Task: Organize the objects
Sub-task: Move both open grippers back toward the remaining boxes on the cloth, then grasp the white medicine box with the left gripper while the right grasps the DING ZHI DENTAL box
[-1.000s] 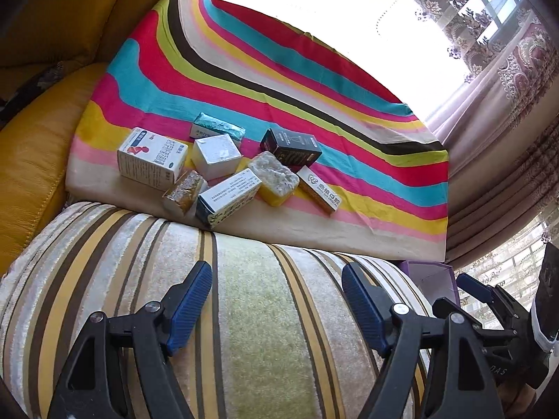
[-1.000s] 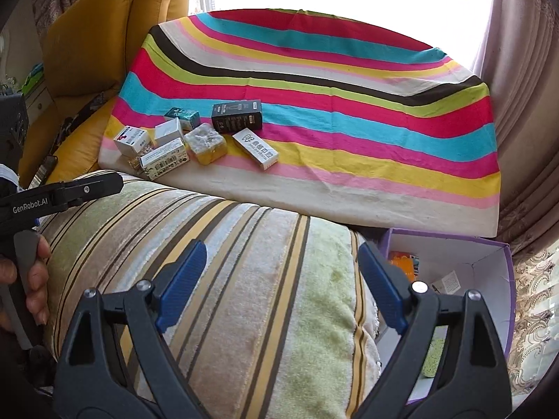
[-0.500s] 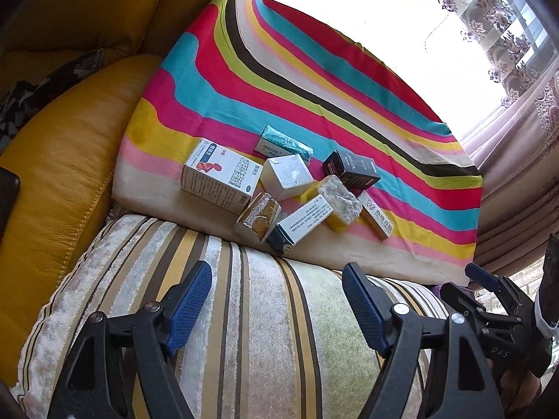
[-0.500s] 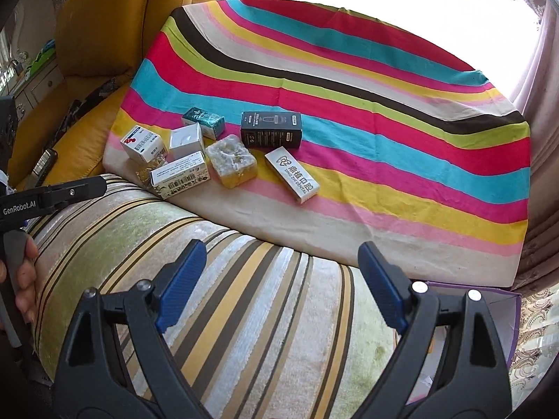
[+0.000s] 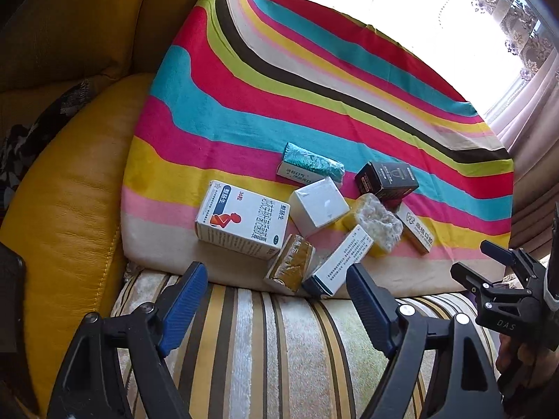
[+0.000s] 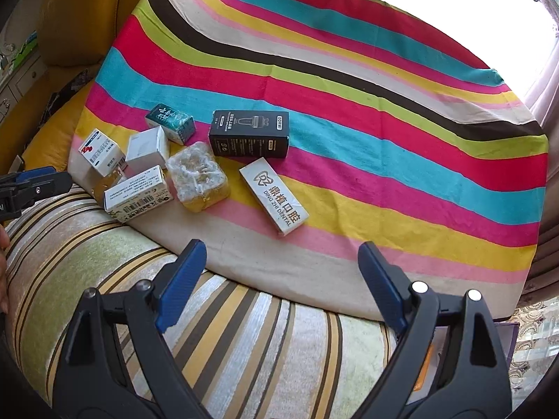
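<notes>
On the striped cloth (image 6: 349, 111), small boxes (image 6: 248, 134) lie clustered.

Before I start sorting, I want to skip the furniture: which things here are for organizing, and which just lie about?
For the job:
- black box
- dental box
- teal box
- plain white box
- wrapped yellow block
- medicine box

Just lying about:
- striped cloth
- striped cushion
- yellow armchair

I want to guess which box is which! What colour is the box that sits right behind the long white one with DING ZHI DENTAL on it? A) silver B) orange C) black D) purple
C: the black box lies on the striped cloth just beyond the far end of the white dental box.
</notes>
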Demonstrator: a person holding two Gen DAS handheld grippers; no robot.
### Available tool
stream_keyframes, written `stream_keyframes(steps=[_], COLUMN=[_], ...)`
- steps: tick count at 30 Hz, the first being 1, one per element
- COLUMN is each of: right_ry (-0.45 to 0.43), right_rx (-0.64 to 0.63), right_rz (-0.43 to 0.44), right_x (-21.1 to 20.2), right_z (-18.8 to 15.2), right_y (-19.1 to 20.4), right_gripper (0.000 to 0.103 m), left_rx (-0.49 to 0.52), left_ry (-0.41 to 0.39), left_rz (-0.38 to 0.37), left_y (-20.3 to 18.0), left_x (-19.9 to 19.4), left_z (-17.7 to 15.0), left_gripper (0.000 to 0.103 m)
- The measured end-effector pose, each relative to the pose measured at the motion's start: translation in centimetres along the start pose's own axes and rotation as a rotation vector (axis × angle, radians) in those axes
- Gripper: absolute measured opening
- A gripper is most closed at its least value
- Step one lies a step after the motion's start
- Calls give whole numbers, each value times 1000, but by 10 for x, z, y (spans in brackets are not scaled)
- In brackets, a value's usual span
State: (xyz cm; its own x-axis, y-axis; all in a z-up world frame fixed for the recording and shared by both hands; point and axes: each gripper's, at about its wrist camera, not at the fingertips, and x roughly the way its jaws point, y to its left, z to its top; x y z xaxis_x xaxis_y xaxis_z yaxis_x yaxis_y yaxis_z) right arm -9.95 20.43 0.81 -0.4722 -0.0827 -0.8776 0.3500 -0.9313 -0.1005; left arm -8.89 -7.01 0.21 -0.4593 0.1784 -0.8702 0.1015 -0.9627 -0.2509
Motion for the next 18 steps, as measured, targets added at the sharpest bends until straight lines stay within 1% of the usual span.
stream_keyframes(steps=[5,13,18], right_ry=[20,46,63], right_rx=[-17,-44,-53], right_rz=[7,20,18], right_x=[22,50,64], right_z=[10,20,25], right_y=[-3,-4,-6], right_gripper=[90,90,90], left_rx=[-3,20,42], left_ry=[46,80,84], left_rz=[22,67,92], left_y=[9,12,12], left_x=[18,38,48], left_z=[13,25,30], left_gripper=[83,84,84])
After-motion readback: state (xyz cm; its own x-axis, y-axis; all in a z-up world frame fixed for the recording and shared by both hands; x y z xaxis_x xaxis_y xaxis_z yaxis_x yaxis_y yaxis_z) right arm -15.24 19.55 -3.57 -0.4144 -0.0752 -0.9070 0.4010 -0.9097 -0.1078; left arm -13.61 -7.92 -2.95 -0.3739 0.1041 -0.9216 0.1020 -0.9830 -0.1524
